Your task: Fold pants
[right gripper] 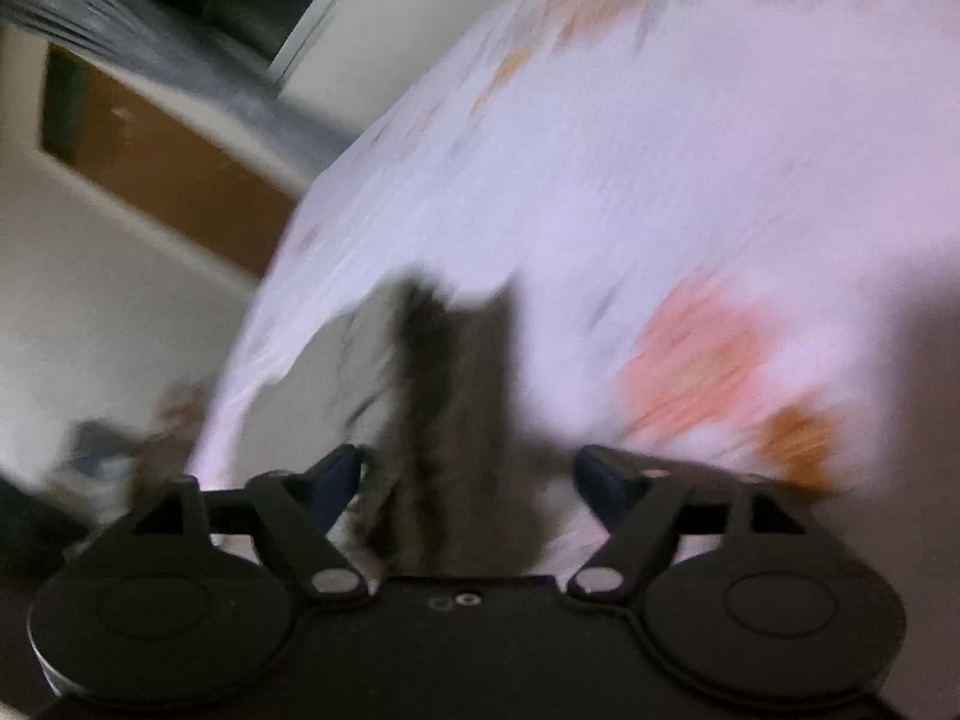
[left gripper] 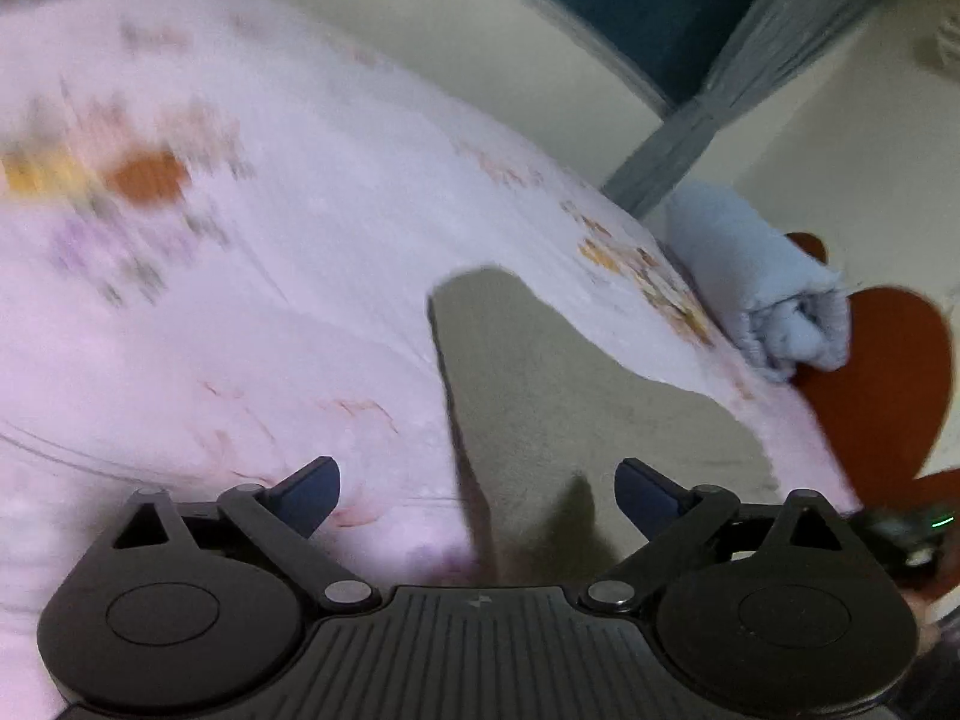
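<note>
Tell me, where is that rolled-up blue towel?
In the left wrist view, the rolled blue towel lies at the right, against the pink floral sheet's edge, beside something orange-red.

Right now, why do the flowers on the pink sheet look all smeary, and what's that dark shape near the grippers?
Left wrist view: the pink flowered sheet is motion-blurred at left, while the rolled blue towel looks sharper. Right wrist view: blurrier all over; the grey shape is too smeared to identify. Both views bend straight edges, a fisheye effect.

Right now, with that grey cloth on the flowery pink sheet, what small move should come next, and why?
Probably lower the open left fingers and right fingers onto the grey cloth and pinch its near edge: both hold nothing, and the cloth lies loose on the pink flowered sheet.
</note>
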